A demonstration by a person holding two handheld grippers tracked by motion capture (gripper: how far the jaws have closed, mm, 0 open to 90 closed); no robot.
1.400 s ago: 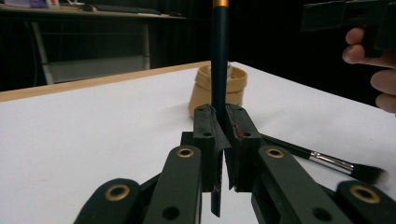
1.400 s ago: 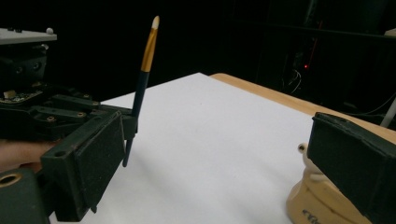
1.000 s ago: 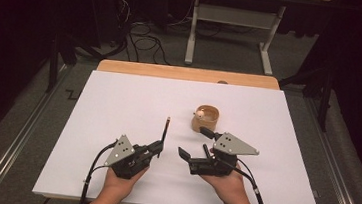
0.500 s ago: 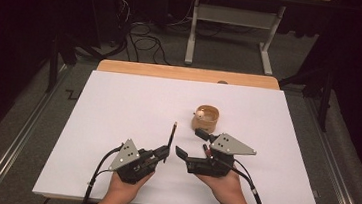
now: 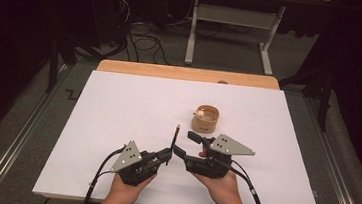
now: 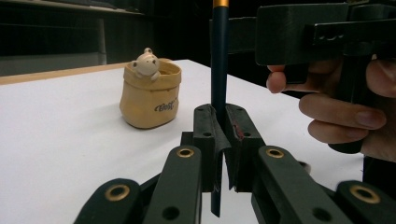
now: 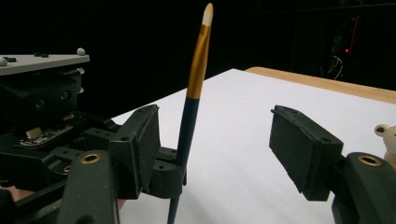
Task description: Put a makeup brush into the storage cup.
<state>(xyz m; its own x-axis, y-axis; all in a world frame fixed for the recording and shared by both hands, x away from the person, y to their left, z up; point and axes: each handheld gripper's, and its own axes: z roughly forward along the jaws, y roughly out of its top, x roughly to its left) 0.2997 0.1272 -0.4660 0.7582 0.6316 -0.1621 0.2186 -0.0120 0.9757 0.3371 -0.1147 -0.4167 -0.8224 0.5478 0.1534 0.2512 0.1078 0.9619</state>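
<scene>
- The brush (image 6: 219,56) is slim, with a dark blue-black handle, a gold ferrule and a pale, pointed tip; in the right gripper view (image 7: 194,88) the tip stands uppermost and the handle leans slightly.
- It stands nearly upright above the near middle of the white board (image 5: 118,106), between the two grippers, its lower end hanging free below the jaws.
- The left gripper (image 6: 219,140) is clamped on the brush low on the dark handle, its jaws pressed together with the handle between the pads.
- The right gripper (image 7: 224,149) faces it from just beside; its jaws stand apart on either side of the brush and have just been closing, with the brush between them but the pads not touching it.
- In the high view the two grippers (image 5: 163,156) (image 5: 180,151) meet nose to nose, each in a hand (image 5: 128,190) (image 5: 221,188) coming in from the near edge.
- A small tan pot (image 5: 206,119) with a little bear figure on its rim sits on the board beyond the right gripper, near but apart from the brush; script lettering shows on its side (image 6: 149,100).
- Nothing lies between the brush and the pot.
- A wooden edge (image 5: 186,73) runs along the board's far side; beyond it are floor cables (image 5: 142,43) and a white table frame (image 5: 232,21).
</scene>
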